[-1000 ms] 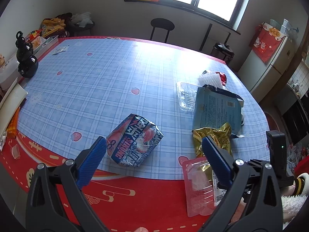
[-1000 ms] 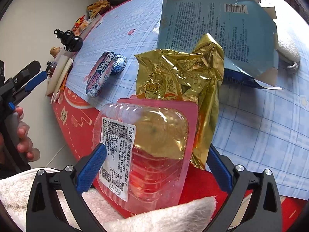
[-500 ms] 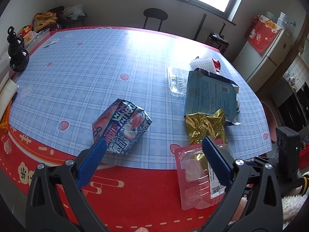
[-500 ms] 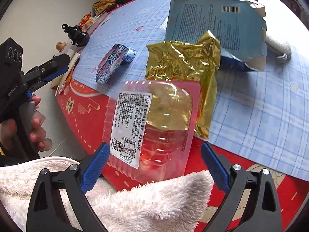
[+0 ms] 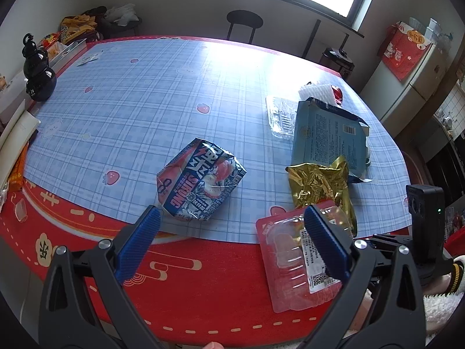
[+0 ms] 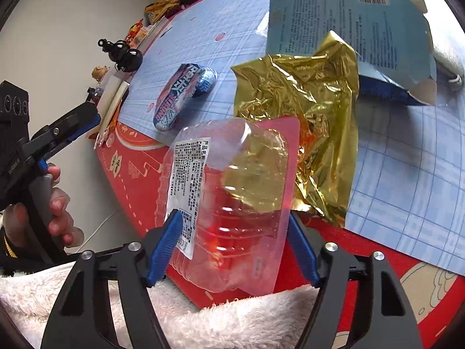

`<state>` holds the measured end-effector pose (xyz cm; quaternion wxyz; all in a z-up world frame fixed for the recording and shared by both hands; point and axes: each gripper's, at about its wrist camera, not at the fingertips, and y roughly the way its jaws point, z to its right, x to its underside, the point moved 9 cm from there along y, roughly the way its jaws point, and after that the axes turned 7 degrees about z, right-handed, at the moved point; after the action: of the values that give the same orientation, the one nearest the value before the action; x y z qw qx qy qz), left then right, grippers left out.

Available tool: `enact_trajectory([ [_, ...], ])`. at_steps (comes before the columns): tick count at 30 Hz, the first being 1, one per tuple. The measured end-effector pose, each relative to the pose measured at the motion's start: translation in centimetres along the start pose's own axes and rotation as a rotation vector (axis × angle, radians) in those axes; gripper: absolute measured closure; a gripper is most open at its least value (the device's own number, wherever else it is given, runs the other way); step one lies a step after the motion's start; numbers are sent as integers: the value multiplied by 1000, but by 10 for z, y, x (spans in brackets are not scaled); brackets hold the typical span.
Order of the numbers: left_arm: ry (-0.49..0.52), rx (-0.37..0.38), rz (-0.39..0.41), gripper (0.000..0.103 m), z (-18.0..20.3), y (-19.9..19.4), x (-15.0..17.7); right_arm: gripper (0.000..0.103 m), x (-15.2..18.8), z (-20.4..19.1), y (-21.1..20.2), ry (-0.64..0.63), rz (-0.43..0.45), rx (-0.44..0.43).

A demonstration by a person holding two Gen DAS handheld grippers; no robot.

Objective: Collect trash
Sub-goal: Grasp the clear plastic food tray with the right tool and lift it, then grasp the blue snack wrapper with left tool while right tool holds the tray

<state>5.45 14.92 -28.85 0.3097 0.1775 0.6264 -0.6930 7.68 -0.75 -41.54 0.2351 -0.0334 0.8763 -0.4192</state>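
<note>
A clear plastic clamshell tray with a pink backing and white label (image 6: 232, 203) lies at the table's near red edge, also in the left wrist view (image 5: 293, 256). My right gripper (image 6: 232, 229) has its jaws apart on either side of the tray's near end. A crumpled gold foil wrapper (image 6: 305, 122) lies behind the tray, partly under it. A blue and pink snack bag (image 5: 200, 183) lies on the blue cloth just ahead of my left gripper (image 5: 229, 235), which is open and empty. A flattened light-blue carton (image 5: 328, 136) lies further back.
A clear plastic tray (image 5: 280, 116) and white and red wrappers (image 5: 319, 90) lie beyond the carton. A black gourd-shaped bottle (image 5: 37, 69) stands at the far left edge. A stool (image 5: 244, 23) stands beyond the table. White fleece (image 6: 218, 320) lies under my right gripper.
My left gripper has drawn closer to the snack bag. My right gripper's jaws have narrowed around the near end of the clamshell tray.
</note>
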Motion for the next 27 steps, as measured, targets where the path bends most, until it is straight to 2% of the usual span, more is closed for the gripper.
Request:
enact_trajectory([
  [3,-18,-11,6,6,-5,-2,-2,45,-13,-10,-14,-44,55,-14],
  [7,-52,-25,9,6,-12,-2,-5,47,-31,-22,-33,-105,135,-15],
  [12,-80,-30,15,6,-19,-1,-11,47,-60,-17,-67,-128,262,30],
  [19,-108,-32,10,6,-37,10,-15,47,-95,6,-125,-114,429,152],
  [22,-46,-52,-9,6,-42,23,-11,47,-103,17,-144,-95,475,188],
  [26,171,-110,-54,7,-31,49,1,47,-104,30,-156,-63,501,232],
  [27,222,-118,-58,11,-27,56,3,47,-103,32,-159,-53,506,240],
])
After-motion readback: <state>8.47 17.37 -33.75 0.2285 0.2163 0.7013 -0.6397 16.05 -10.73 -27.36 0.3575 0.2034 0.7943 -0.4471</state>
